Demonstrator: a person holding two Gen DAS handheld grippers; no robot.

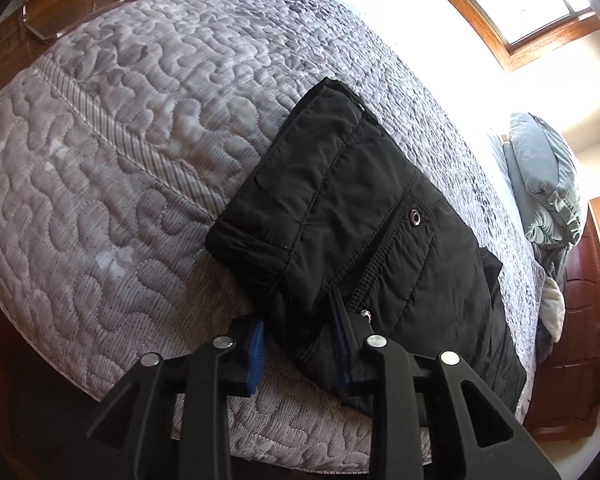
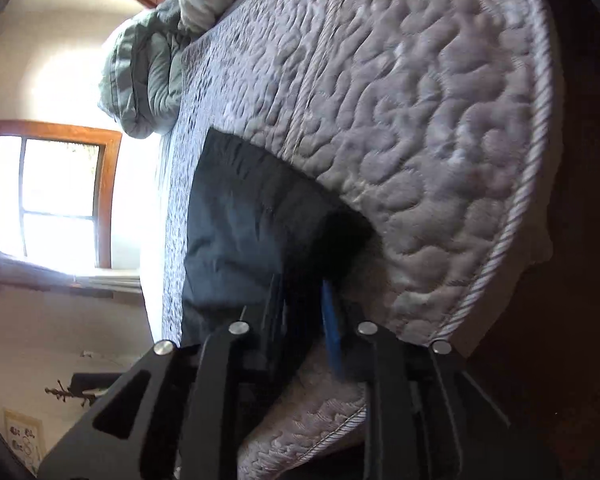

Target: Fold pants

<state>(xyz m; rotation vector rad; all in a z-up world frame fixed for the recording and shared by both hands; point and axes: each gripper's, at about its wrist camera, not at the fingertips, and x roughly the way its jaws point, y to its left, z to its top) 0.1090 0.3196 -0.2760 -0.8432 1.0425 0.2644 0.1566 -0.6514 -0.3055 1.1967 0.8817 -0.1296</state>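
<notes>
Black pants (image 1: 340, 216) lie folded into a compact bundle on the grey quilted bedspread (image 1: 112, 128), near the bed's edge. My left gripper (image 1: 300, 332) is open, its blue-padded fingers (image 1: 256, 344) standing on either side of the near edge of the bundle by the waistband and snap. In the right wrist view the pants (image 2: 240, 224) look dark and blurred. My right gripper (image 2: 300, 320) is open too, its fingers on either side of the pants' near edge, with one blue pad (image 2: 332, 332) showing.
Grey-green pillows (image 1: 548, 184) and a white cloth (image 1: 552, 308) lie at the head of the bed by a dark wooden headboard (image 1: 576, 320). Windows (image 2: 56, 200) are beyond the bed. Wooden floor and a chair's metal legs (image 1: 40, 32) lie past the far edge.
</notes>
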